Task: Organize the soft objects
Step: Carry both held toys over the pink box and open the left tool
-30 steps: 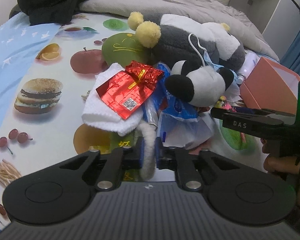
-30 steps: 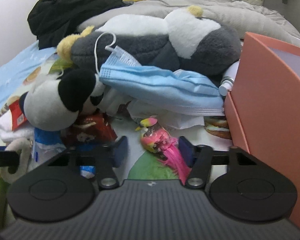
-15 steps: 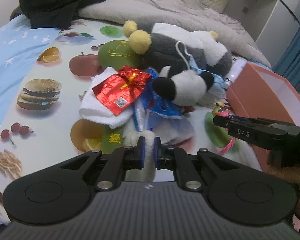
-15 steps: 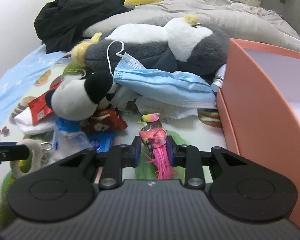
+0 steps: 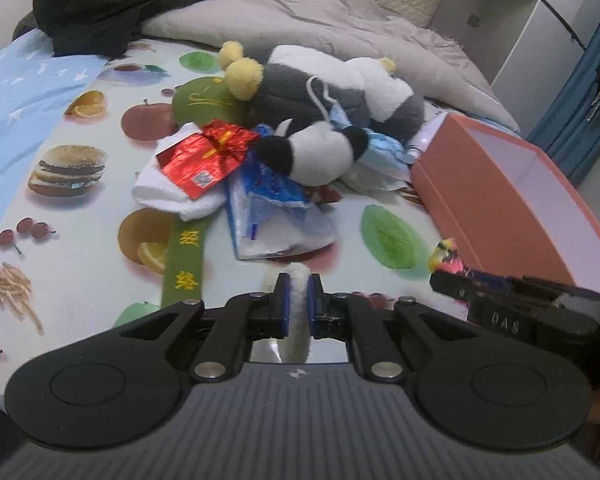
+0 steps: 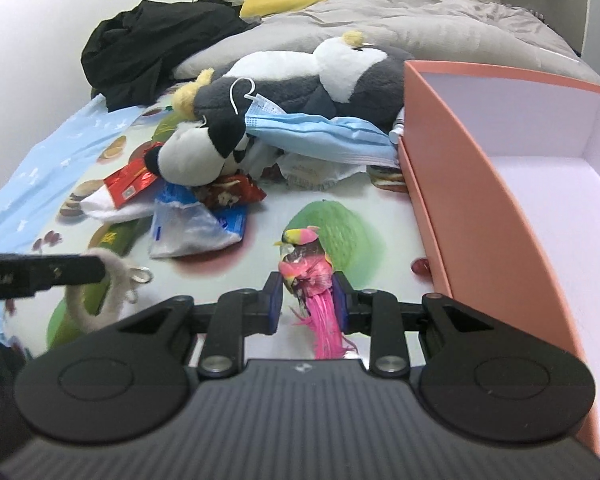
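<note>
- Soft things are what we hold in both grippers: our left gripper is clenched on a white fuzzy ring, and our right gripper grasps a pink feathered toy bird.
- In the right wrist view, the bird sits between the blue pads, head at 12 o'clock and pink tail feathers hanging toward 6 o'clock, above a green fruit print on the printed sheet.
- In the same view the ring appears at 9 o'clock, with a small metal clip on it, pinched in the left gripper's fingers.
- At 3 o'clock from the bird stands an open salmon-coloured box; its white inside shows nothing in it.
- At about 11 o'clock lies a heap: a small black-and-white plush, a big grey-and-white plush behind it, and a blue face mask draped on them.
- Near the heap we see a red foil packet on a white towel, and a clear plastic bag with blue print.
- Farther, at 12 o'clock, a grey blanket and black clothing lie on the bed.
</note>
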`<state>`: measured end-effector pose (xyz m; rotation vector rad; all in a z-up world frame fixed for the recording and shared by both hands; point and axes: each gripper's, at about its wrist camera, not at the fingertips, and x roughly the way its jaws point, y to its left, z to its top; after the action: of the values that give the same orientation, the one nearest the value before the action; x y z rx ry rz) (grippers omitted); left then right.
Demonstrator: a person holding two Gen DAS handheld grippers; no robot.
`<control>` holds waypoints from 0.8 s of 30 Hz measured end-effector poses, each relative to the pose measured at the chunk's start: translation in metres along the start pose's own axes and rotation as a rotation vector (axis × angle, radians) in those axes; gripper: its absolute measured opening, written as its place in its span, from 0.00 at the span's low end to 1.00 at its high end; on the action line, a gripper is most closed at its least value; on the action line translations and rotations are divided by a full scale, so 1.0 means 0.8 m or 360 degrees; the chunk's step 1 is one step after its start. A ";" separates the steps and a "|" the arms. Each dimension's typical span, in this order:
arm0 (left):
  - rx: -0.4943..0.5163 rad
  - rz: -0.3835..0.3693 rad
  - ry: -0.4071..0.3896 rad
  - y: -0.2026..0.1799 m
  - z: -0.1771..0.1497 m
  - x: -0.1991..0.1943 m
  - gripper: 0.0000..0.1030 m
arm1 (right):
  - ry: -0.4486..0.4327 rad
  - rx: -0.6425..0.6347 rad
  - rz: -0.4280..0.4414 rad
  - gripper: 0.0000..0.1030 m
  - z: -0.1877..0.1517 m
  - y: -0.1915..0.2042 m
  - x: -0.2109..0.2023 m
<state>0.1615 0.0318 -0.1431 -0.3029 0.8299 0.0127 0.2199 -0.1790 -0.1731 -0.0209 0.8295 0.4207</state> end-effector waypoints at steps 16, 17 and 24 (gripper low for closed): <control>0.0163 -0.0204 -0.0131 -0.101 0.031 -0.070 0.10 | -0.0276 0.0074 0.0008 0.29 0.018 -0.015 -0.121; 0.0180 -0.0222 -0.0135 -0.109 0.033 -0.074 0.10 | -0.0296 0.0083 -0.0005 0.29 0.018 -0.017 -0.129; 0.0289 -0.0345 -0.0142 -0.160 0.037 -0.093 0.10 | -0.0389 0.0183 -0.0104 0.29 0.011 -0.043 -0.177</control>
<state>0.1488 -0.0744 -0.0365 -0.2181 0.7010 -0.2492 0.1548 -0.2592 -0.0703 0.1080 0.6094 0.3061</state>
